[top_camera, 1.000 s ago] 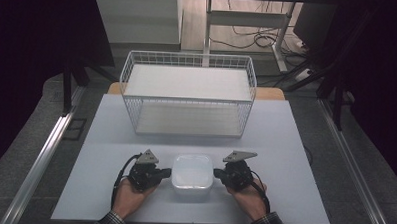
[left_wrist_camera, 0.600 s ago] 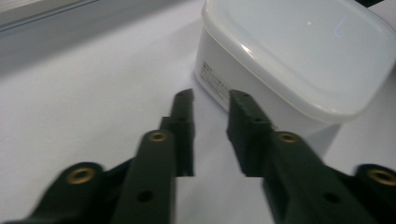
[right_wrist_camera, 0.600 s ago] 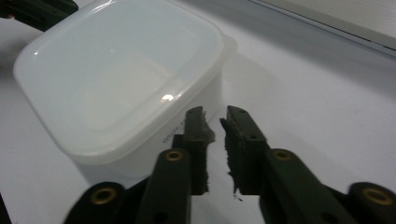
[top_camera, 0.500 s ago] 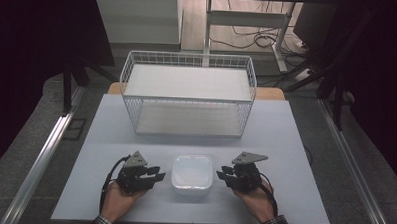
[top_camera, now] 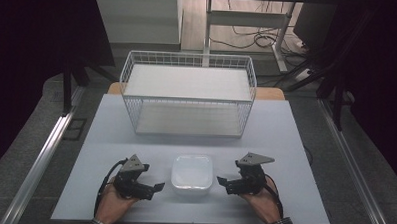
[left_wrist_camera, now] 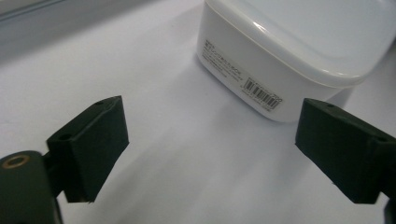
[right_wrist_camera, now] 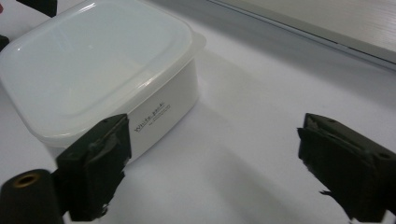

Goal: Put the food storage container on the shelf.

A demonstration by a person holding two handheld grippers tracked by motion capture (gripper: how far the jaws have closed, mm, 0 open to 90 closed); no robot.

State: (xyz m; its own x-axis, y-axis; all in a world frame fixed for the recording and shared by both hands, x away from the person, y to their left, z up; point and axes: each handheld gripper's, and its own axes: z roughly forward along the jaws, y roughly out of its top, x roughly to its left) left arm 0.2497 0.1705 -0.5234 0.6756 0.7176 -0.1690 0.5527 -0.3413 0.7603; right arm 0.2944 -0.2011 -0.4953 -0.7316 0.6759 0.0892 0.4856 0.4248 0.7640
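Observation:
A white lidded plastic box (top_camera: 192, 173) sits on the table near its front edge. My left gripper (top_camera: 157, 186) lies just left of it, held in a hand and pointing at the box's side without touching. In the left gripper view its jaws have just been opening and stand wide apart (left_wrist_camera: 212, 149), with bare table between them and the box (left_wrist_camera: 289, 51) ahead. My right gripper (top_camera: 222, 183) sits just right of the box, also clear of it. Its jaws have likewise just been opening (right_wrist_camera: 215, 163); nothing is between them, and the box (right_wrist_camera: 93, 70) lies ahead to the left.
A white wire basket (top_camera: 187, 91) with a white floor stands at the back middle of the pale table (top_camera: 285, 145). Metal rails run along both sides of the table. Cables and dark stands lie on the floor beyond.
Both grippers have drawn back from the box's sides, the left one leftward and the right one rightward, and their jaws have opened. The box has stayed in place.

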